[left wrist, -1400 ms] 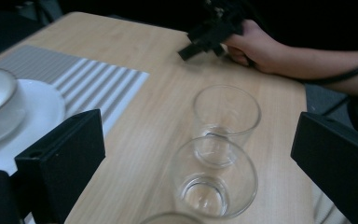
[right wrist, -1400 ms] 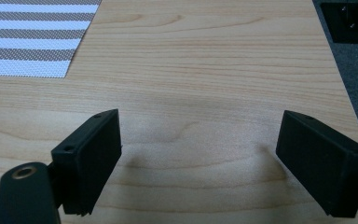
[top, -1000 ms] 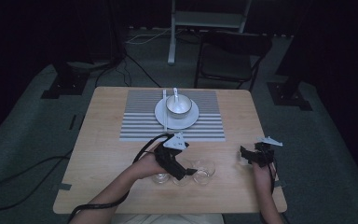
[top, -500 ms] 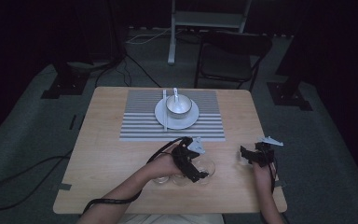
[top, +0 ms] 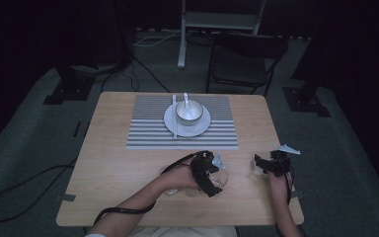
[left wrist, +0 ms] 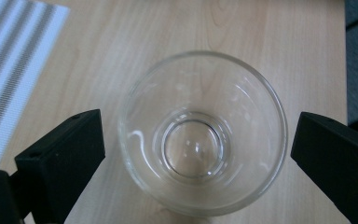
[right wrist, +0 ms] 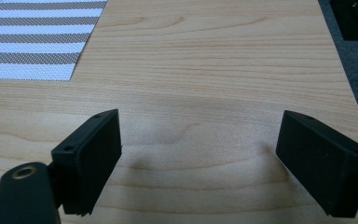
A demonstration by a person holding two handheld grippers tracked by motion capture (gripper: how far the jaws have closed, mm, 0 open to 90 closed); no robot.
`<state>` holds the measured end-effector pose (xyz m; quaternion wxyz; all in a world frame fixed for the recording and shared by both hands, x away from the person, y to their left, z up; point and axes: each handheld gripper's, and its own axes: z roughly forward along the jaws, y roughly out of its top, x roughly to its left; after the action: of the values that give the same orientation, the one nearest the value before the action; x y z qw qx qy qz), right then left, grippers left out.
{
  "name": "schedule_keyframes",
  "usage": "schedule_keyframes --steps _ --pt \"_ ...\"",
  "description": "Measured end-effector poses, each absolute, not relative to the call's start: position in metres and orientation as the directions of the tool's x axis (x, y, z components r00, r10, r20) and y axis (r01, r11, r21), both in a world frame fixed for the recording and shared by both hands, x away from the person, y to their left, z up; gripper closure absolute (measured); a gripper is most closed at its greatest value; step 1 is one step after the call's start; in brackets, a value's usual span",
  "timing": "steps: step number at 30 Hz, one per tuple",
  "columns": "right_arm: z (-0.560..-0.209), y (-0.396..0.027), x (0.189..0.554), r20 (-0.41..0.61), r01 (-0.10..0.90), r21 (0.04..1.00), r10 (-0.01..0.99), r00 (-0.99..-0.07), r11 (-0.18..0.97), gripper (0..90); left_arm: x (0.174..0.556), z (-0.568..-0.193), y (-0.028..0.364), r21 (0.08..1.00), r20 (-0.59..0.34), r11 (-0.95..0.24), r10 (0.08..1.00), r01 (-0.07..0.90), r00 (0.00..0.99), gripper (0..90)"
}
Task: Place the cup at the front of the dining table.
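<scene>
A clear empty glass stands upright on the wooden table, seen from straight above in the left gripper view. My left gripper hangs over it with one black jaw on each side of the rim, open, a thin gap on both sides. In the high view the left gripper is at the front middle of the table over the glass. My right gripper rests near the front right, and its jaws stand wide open over bare wood.
A grey striped placemat lies at the table's middle back, bearing a white plate with a bowl and spoon. More clear glassware sits by the left hand. The table's right edge is close to my right gripper.
My left gripper has moved right and dropped lower, ending up over the glass. The right gripper has stayed where it was.
</scene>
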<state>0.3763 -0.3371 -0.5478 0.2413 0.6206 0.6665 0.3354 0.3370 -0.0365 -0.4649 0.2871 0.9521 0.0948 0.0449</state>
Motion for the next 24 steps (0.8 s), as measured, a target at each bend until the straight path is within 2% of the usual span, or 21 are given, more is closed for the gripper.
schedule_keyframes --steps 6,13,24 --pt "-0.548 -0.337 0.376 0.096 0.666 0.746 0.989 -0.111 0.002 13.5 0.336 -0.468 -0.044 0.506 0.066 -0.849 0.216 0.154 0.974 6.4" --pt "-0.548 -0.338 0.376 0.100 0.665 0.747 0.989 -0.109 -0.002 13.5 0.334 -0.472 -0.052 0.464 0.079 -0.875 0.195 0.137 0.978 17.6" --pt "-0.548 -0.338 0.376 0.104 0.665 0.747 0.989 -0.109 -0.005 13.5 0.331 -0.471 -0.053 0.476 0.099 -0.872 0.186 0.118 0.977 18.3"
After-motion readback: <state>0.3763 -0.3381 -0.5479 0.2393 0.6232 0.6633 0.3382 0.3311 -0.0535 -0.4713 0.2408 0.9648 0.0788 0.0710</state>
